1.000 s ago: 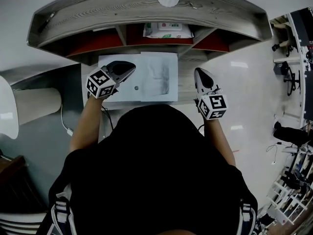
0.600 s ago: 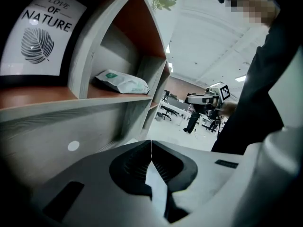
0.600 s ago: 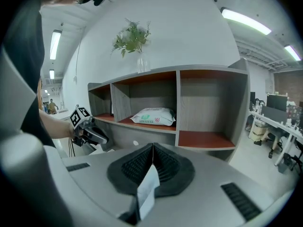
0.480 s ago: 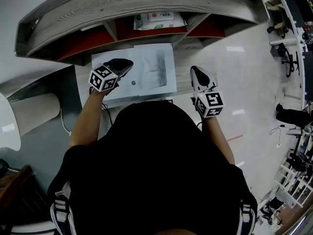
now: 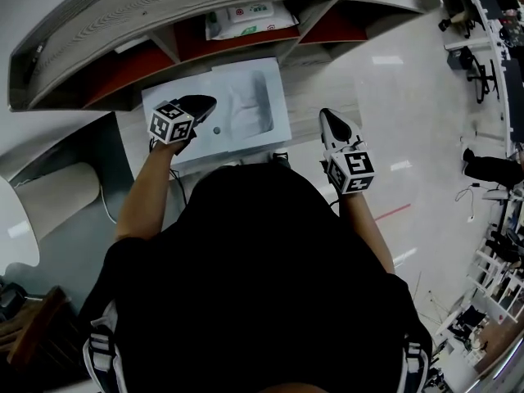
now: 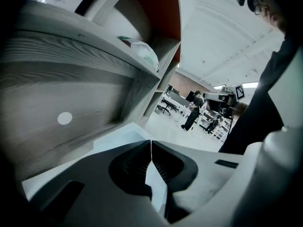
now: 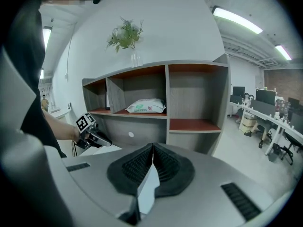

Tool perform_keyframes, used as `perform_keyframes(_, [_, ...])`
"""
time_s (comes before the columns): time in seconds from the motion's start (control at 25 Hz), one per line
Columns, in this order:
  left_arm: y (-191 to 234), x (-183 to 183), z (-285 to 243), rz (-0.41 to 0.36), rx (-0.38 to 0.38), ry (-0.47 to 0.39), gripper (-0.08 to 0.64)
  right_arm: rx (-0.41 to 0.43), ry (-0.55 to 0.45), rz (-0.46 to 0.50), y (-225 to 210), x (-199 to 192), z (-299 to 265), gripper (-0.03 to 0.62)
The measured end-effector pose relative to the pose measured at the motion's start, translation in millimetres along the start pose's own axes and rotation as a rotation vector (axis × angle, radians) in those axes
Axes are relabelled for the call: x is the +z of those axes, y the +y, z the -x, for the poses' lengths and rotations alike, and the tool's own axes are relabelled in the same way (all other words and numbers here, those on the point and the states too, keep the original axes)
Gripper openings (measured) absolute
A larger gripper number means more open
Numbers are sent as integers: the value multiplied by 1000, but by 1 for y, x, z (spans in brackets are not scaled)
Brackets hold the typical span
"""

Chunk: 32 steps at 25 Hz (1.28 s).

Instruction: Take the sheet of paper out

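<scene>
Left claw (image 5: 205, 103) clenched, empty, tip above sheet of paper (image 5: 254, 105) at its 9 o'clock edge, prob. to drag it out; right claw (image 5: 327, 119) also clenched, at 3 o'clock.

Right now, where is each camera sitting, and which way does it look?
Head view: on the person's head, looking steeply down at the paper and shelf; shows the left gripper, right gripper and torso.
Left gripper view: on the left gripper, looking along its shut jaws, low beside the shelf; shows the torso at right.
Right gripper view: on the right gripper, facing the shelf front past its shut jaws; shows the left gripper.
Shared: the wipes on the shelf appear in all three.
</scene>
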<state>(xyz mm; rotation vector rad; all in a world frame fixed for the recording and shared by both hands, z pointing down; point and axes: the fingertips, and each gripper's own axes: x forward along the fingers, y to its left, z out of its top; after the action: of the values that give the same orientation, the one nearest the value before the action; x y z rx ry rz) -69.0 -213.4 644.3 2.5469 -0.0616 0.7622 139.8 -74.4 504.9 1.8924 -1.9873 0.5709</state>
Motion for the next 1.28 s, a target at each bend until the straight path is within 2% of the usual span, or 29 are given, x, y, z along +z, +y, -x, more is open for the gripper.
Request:
perform_keyframes(0.2, [9,-24,-15,80,-13,35,22,-19,15,-12,-1,-12,6,14])
perform_keyframes(0.36, [8,-37,-26,103,-37,68,49,-30,35,-28,-3,-23,9,14])
perform_keyframes(0.68, [14,-56,-46,100,-30,109,155,-59,48,-32,-8,-33,16,14])
perform_keyframes(1.08, [18,-73,-77,101,-37,164,216,-76,75,-48,-19,-39,17,14])
perform_keyframes(1.16, [17,-78,-84,102,-46,173,259,-79,81,-53,-22,-41,17,14])
perform_keyframes(1.28, [16,-85,-93,101,-49,196,273,-86,93,-60,-26,-45,19,14])
